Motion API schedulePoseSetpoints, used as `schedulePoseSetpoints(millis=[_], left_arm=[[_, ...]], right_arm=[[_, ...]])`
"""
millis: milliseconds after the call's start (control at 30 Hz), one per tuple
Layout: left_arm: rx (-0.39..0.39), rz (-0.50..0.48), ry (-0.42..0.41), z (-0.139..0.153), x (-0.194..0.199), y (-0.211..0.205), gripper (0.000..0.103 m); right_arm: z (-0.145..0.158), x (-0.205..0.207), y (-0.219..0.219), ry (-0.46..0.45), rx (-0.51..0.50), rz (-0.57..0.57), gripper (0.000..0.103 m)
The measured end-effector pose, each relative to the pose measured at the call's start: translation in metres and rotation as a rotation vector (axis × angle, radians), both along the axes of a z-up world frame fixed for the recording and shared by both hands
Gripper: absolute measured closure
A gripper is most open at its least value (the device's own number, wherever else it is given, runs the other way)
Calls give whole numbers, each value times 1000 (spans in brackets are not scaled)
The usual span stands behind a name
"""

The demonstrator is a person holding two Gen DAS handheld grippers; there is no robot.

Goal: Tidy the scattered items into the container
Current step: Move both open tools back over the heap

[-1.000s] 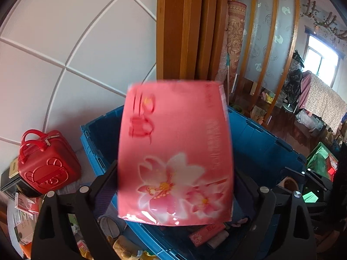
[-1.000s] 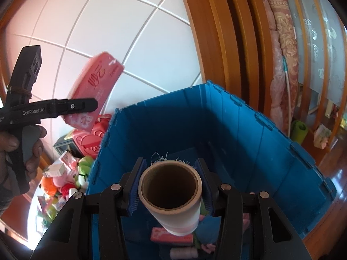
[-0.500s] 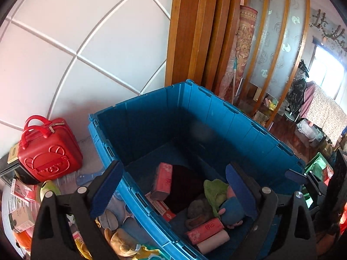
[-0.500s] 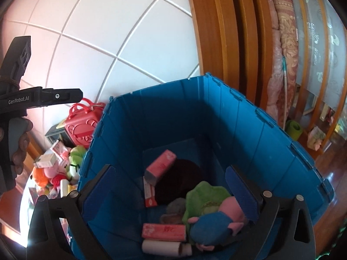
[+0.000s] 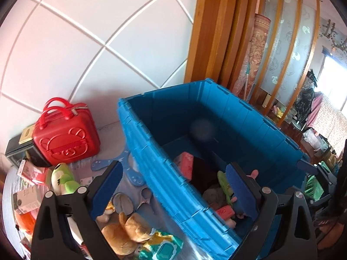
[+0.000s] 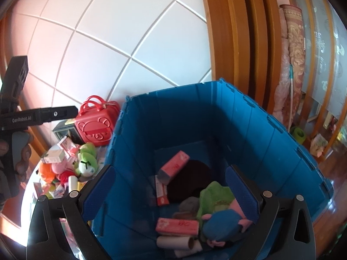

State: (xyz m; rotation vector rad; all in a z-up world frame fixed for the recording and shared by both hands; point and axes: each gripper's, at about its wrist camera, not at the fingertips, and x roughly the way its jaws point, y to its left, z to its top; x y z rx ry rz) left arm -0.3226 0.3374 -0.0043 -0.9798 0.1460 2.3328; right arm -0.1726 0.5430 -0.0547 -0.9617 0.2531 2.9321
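Observation:
A big blue plastic bin (image 5: 249, 117) (image 6: 260, 130) holds pink tissue packs (image 6: 173, 166), a cardboard roll (image 6: 175, 241), a green plush (image 6: 216, 195) and a blue-and-pink plush (image 6: 223, 223). My left gripper (image 5: 173, 190) is open and empty over the bin's left wall. My right gripper (image 6: 171, 192) is open and empty above the bin's inside. Scattered items lie left of the bin: a brown plush (image 5: 123, 231), a green frog plush (image 5: 63, 179) (image 6: 86, 162), a green wipes pack (image 5: 160, 249), small boxes (image 5: 26, 199).
A red toy suitcase (image 5: 65, 138) (image 6: 95, 125) stands by the white panelled wall. The hand holding the left gripper (image 6: 13, 134) shows at the right wrist view's left edge. Wooden frames and a rolled rug (image 6: 290, 65) stand behind the bin.
Both grippers have opened: the pink tissue pack and the cardboard roll dropped into the bin. The left gripper has since moved left, over the bin's left wall.

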Motion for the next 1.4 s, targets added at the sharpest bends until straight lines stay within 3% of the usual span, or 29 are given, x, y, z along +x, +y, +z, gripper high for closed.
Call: schedulePoseSetpoints(millis=[300,667,867,1233,1400], left_arm=[[-10,136,-57,-37,7,-102,6],[-66,434,-179,-111,28,-296,6],[-56,575,-259,-139,45,-398,6],[-57,699,-315,-173,63,-512,6],[-79,740,-353,-198,59,-555,6]], right_arm=[[6,-4,-63,5,18,107,0],[-2,-34,-188,-43,53,302,0],[-18,-49,-258,-91,60,388,0],[-54,-68,-369,-171,72,499,0],[-85,-81,-408,-230,78,519,0]])
